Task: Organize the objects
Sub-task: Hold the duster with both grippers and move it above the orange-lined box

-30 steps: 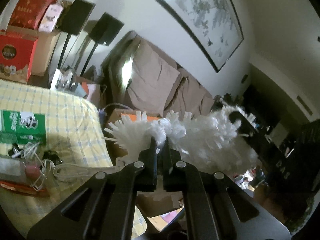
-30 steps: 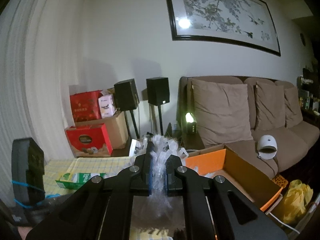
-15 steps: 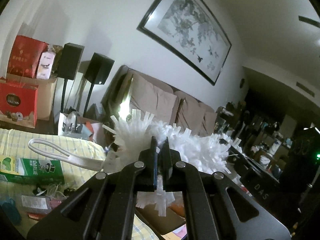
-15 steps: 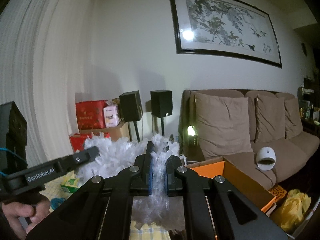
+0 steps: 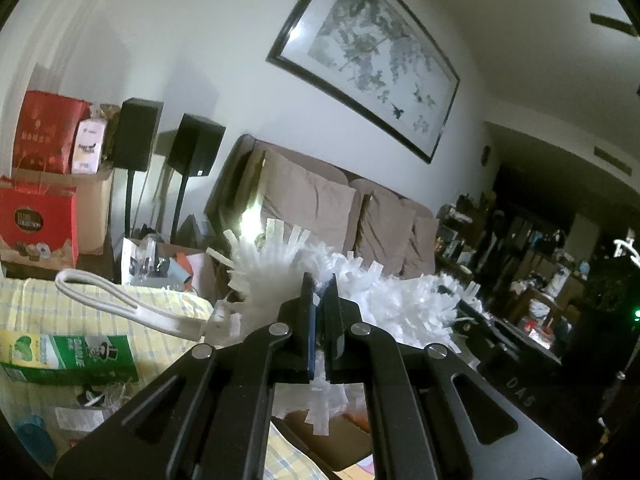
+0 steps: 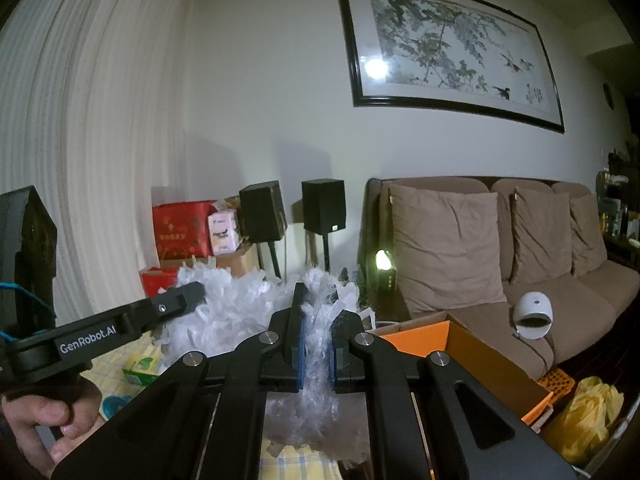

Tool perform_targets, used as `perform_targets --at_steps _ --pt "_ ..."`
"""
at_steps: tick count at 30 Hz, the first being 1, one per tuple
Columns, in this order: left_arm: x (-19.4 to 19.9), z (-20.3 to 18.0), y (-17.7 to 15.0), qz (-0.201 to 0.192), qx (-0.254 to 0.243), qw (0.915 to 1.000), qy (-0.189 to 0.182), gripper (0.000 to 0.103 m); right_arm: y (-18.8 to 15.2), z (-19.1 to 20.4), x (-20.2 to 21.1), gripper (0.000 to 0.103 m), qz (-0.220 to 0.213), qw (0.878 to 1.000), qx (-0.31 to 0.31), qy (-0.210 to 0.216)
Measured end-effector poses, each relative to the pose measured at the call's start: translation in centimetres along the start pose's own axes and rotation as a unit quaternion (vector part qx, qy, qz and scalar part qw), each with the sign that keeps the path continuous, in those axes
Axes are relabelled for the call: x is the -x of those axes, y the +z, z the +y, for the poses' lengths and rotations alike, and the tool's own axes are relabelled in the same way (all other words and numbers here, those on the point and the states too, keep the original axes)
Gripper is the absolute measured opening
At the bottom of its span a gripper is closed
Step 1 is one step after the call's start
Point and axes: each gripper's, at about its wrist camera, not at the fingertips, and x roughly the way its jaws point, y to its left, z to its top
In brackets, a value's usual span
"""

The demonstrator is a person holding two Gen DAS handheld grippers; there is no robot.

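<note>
A white fringed duster with a white loop handle hangs in the air above the table. My left gripper is shut on its fluffy strips near the handle end. My right gripper is shut on the strips of the same duster further along. In the right wrist view the left gripper shows at the left, held by a hand. Both grippers hold the duster well above the yellow checked tablecloth.
A green box, small clutter and a blue lid lie on the table. An open orange cardboard box stands beside it. Behind are a brown sofa, two black speakers and red gift boxes.
Both grippers have lifted the duster up from the table. The left gripper has come into the right wrist view, and the handle now hangs free in the air.
</note>
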Motion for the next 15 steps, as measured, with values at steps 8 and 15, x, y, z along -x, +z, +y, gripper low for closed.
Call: perform_targets --at_steps 8,15 --pt "-0.3 -1.0 1.3 0.001 -0.019 0.9998 0.007 0.002 -0.1 -0.1 -0.2 0.006 0.004 1.000 0.000 0.001" --pt "-0.2 -3.1 1.8 -0.012 -0.045 0.9989 0.006 0.002 -0.4 -0.3 -0.9 0.007 0.014 1.000 0.000 -0.009"
